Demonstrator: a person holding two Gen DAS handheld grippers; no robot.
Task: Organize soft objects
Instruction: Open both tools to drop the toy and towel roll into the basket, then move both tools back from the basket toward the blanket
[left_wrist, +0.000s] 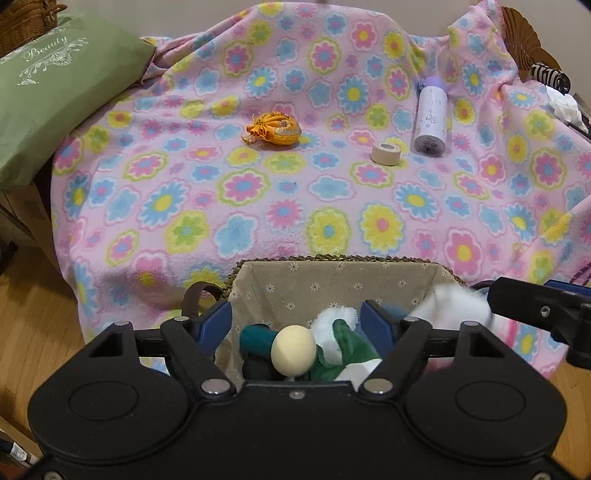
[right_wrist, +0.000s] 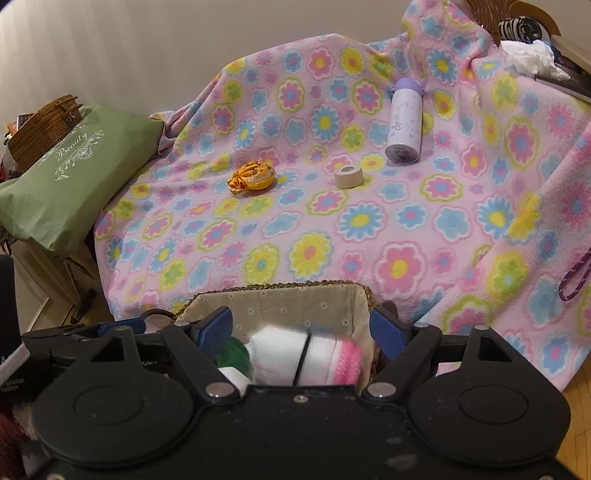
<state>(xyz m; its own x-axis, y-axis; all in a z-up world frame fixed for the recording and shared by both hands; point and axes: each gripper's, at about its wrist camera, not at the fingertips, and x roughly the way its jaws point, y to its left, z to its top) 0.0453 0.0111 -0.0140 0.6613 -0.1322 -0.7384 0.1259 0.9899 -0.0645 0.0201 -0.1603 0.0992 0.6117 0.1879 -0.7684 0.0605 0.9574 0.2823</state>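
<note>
We hold both grippers over the basket (left_wrist: 369, 273) to drop toys in; left gripper (left_wrist: 297, 325) released above the doll (left_wrist: 293, 350); right gripper (right_wrist: 303, 332) open around the white-pink plush (right_wrist: 306, 354), not pressing it.

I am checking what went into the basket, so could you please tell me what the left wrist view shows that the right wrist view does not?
Only the left wrist view: a cream ball and a green plush toy in the basket. Only the right wrist view: a white and pink knit item and a purple cord. Both: the orange pouch, tape roll and bottle on the blanket.

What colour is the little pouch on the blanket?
Orange pouch with a pale patterned patch; clearest in the left wrist view.
</note>
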